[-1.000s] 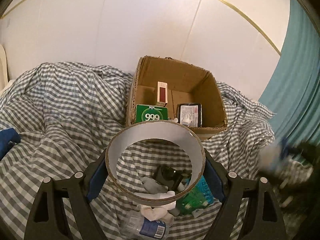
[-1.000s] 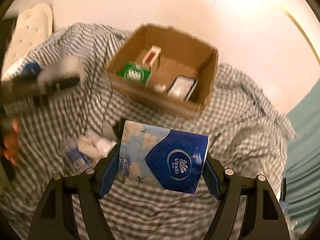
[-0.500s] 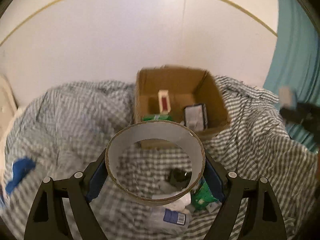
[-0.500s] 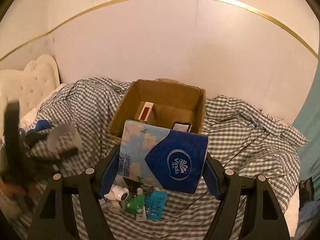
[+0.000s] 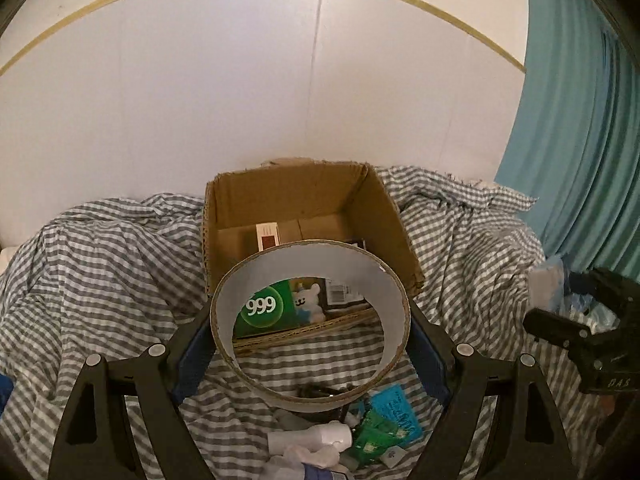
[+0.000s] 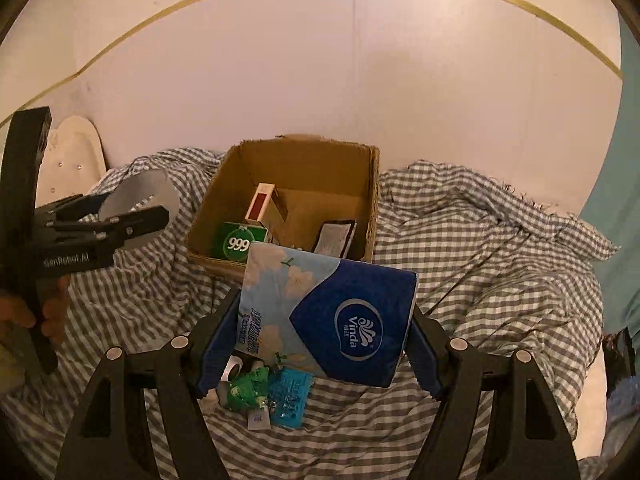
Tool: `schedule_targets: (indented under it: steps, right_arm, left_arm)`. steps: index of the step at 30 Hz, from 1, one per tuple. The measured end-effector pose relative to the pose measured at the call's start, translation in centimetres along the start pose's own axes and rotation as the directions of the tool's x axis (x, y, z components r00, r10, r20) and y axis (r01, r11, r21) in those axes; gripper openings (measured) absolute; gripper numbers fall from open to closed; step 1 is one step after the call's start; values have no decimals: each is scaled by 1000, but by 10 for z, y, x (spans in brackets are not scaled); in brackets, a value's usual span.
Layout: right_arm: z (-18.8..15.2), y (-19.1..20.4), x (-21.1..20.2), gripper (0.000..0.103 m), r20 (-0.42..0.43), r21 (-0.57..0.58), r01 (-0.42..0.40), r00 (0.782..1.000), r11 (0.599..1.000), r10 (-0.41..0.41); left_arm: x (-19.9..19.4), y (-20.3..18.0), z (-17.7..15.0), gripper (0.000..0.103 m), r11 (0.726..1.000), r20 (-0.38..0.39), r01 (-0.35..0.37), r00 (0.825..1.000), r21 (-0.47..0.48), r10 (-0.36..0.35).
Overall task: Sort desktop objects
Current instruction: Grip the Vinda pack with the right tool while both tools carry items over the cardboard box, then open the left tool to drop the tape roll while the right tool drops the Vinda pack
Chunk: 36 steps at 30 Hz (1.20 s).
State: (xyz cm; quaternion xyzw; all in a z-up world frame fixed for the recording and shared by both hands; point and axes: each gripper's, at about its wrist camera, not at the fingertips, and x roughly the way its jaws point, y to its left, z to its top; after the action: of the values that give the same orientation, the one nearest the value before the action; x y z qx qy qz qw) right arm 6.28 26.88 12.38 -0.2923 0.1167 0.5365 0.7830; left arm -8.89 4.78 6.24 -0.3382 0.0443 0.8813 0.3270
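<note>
Gripping tape ring [image 5: 310,322], left gripper [image 5: 310,344] angled downward

I see the box [image 6: 288,204] open on top; its far right floor is bare, 3 packs crowd the near left. Clutter [image 6: 268,394] lies near on the cloth [image 6: 480,248].

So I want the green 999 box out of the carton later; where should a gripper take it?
Grip the 999 box across its thin faces, coming from above: it leans against the carton's near wall, with another box close behind, so only its upper edge looks free.
</note>
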Motion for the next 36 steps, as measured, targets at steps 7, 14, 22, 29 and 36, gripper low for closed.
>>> schedule_targets:
  steps: [7,14,22,29,36]
  right_arm:
    - [21,15,26,74,139,-218,-206,961,954,239]
    - [51,35,57,74,142,-227,-200,961,953,236]
    - [81,35,105,74,149,-204,-225,955,953,257]
    - [99,23,139,74,169,-176,-267,940,948,296]
    - [108,28,163,75,160,-172,-283,937,944,310]
  left_arm:
    - [21,21,8,87,1000,-1,24,1000,-16,-24]
    - [51,50,23,87,999,15,-5,1000,-37,5]
    - [88,63,32,87,999,-4,-33,999,-26,33]
    - [124,62,45,87,999,1,-45,999,7,44]
    - [151,62,50,88,998,9,-54,999,12,54]
